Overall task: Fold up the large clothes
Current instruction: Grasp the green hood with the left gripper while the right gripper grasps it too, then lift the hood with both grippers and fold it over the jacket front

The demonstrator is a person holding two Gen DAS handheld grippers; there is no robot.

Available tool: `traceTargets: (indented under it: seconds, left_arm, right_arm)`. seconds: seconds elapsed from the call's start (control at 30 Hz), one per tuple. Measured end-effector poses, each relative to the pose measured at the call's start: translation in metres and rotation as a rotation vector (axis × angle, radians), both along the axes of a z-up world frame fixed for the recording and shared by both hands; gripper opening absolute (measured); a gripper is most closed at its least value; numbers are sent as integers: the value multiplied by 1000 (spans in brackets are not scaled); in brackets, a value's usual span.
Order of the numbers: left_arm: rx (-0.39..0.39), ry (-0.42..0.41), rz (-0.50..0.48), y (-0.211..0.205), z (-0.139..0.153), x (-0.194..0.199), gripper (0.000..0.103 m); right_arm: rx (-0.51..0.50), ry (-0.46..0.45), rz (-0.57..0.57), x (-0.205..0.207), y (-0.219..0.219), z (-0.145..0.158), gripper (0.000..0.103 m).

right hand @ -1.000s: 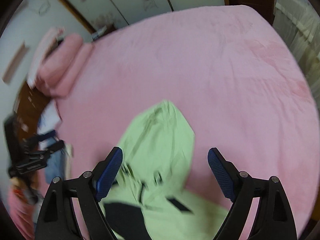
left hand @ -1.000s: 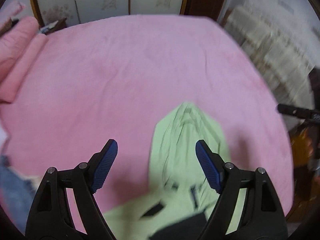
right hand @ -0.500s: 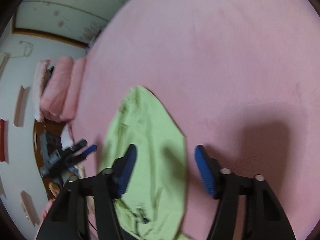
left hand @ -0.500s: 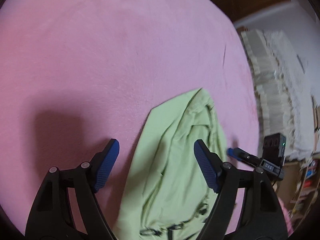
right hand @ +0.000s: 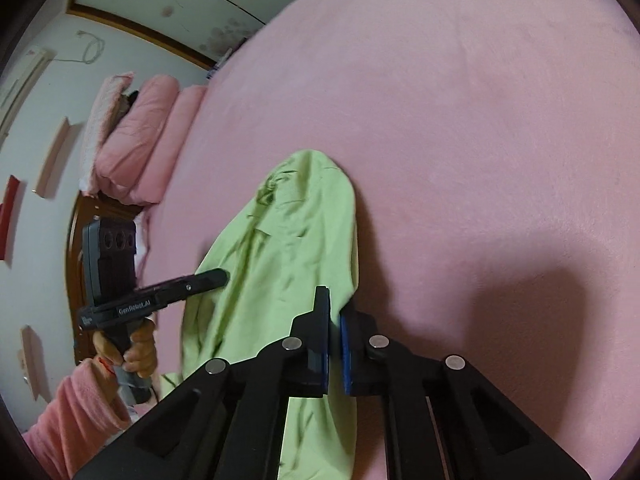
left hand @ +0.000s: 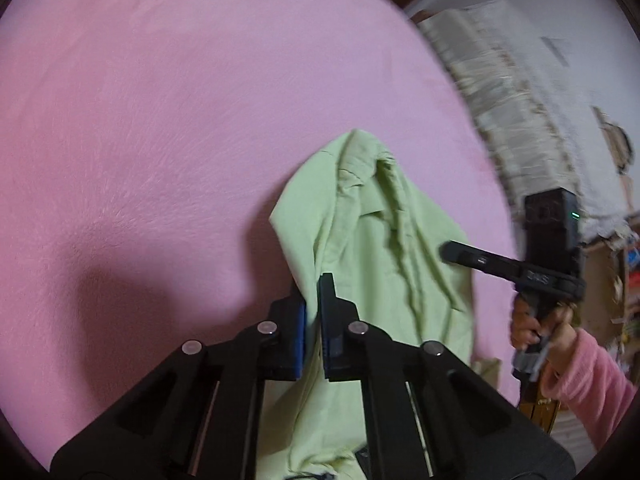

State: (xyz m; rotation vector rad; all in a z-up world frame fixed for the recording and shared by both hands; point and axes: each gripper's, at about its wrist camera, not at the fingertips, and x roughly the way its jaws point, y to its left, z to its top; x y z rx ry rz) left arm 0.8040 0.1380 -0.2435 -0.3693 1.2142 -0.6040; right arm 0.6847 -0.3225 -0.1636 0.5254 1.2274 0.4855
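A light green garment (left hand: 384,240) lies on the pink bed (left hand: 168,128), its far end rounded and creased. My left gripper (left hand: 312,300) is shut on the garment's left edge. My right gripper (right hand: 335,312) is shut on the garment's right edge (right hand: 304,232). Each gripper shows in the other's view: the right gripper (left hand: 446,250) at the garment's right side, the left gripper (right hand: 222,276) at its left side. The garment's near end drops out of view under the grippers.
Pink pillows (right hand: 136,140) are stacked at the bed's far left corner by a wooden headboard (right hand: 80,240). A cream lace curtain (left hand: 520,92) hangs along the bed's right side. Panelled wardrobe doors (right hand: 208,0) stand behind the bed.
Both grippers have closed from wide open onto the garment's side edges. They have dropped lower and nearer to the bed and garment.
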Motion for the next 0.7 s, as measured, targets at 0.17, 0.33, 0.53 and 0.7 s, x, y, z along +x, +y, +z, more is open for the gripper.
traceTargets:
  seconds: [0.17, 0.33, 0.53, 0.7]
  left_arm:
    - [-1, -99, -41, 7, 58, -30, 3]
    - [30, -182, -122, 17, 122, -79, 3]
    - [84, -242, -195, 28, 184, -160, 3]
    - [155, -273, -239, 29, 191, -228, 3]
  right_arm:
    - [85, -111, 4, -15, -5, 57, 5]
    - [97, -185, 63, -35, -11, 112, 3]
    - [54, -241, 128, -68, -9, 158, 3]
    - [-1, -261, 181, -99, 8, 168, 3]
